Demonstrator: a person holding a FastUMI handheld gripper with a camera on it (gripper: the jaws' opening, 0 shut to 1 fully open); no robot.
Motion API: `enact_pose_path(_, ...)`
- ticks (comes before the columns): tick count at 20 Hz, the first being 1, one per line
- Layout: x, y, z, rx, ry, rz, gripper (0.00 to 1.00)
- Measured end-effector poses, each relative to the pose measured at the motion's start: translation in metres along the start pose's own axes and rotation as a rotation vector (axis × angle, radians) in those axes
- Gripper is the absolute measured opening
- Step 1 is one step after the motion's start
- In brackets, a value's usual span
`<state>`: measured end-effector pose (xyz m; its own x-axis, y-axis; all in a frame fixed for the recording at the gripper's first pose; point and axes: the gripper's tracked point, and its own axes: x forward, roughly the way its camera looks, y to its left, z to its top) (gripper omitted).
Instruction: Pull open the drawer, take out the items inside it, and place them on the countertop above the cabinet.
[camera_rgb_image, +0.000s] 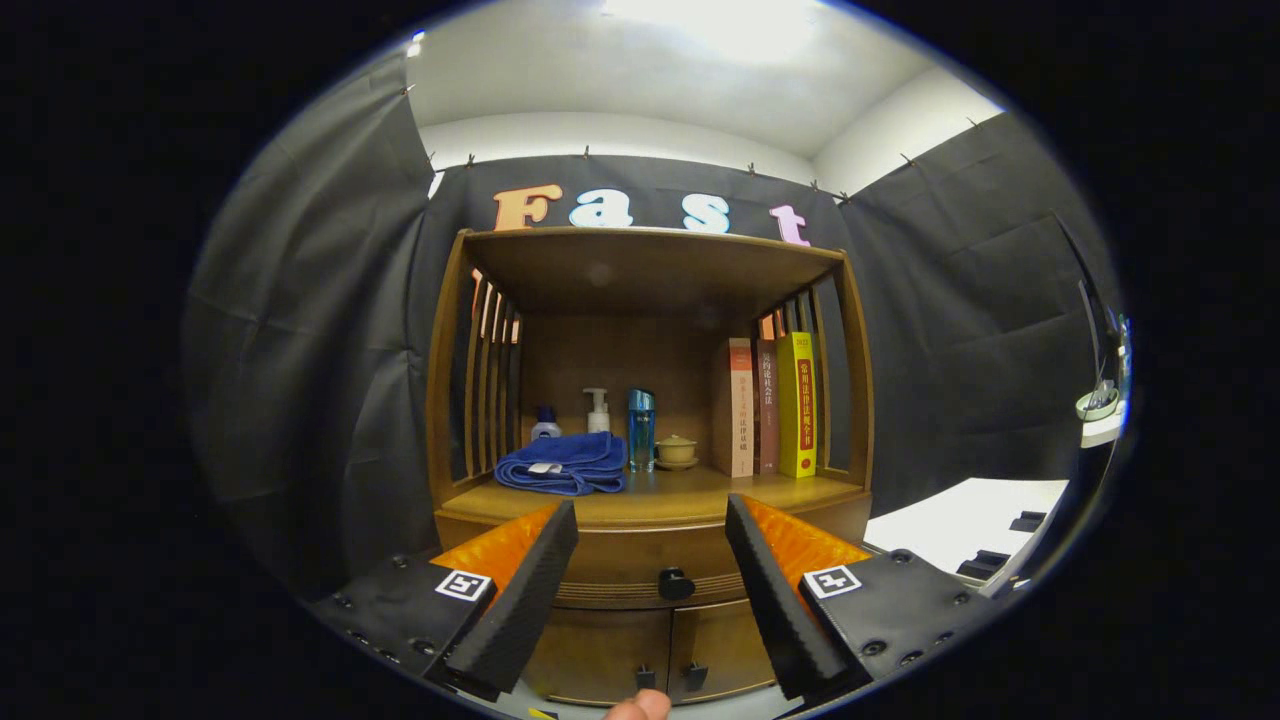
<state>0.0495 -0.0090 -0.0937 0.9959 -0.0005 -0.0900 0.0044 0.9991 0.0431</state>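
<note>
A wooden cabinet stands straight ahead with its drawer (620, 570) closed under the countertop (690, 497). A dark round knob (676, 584) sits on the drawer front, between and a little beyond my fingers. My gripper (650, 530) is open, its black ribbed pads (520, 610) spread wide with nothing between them. The drawer's contents are hidden.
On the countertop lie a folded blue towel (562, 464), a pump bottle (597, 410), a blue bottle (640, 428), a small lidded cup (676, 450) and upright books (770, 405). Two lower cabinet doors (650, 650) sit below the drawer. A white table (960, 520) stands to the right. A fingertip (640, 706) shows beneath the gripper.
</note>
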Motion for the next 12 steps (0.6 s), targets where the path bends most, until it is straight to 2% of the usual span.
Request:
enact_pose_path(3, 0.023, -0.009, -0.031, 0.018, 0.013, 0.015, 0.98)
enact_pose_path(7, 0.06, -0.029, -0.103, 0.059, 0.074, 0.016, 0.98)
enact_pose_path(10, 0.071, -0.034, -0.145, 0.059, 0.135, 0.019, 0.98)
enact_pose_path(12, 0.072, -0.03, -0.169, 0.076, 0.179, 0.055, 0.98)
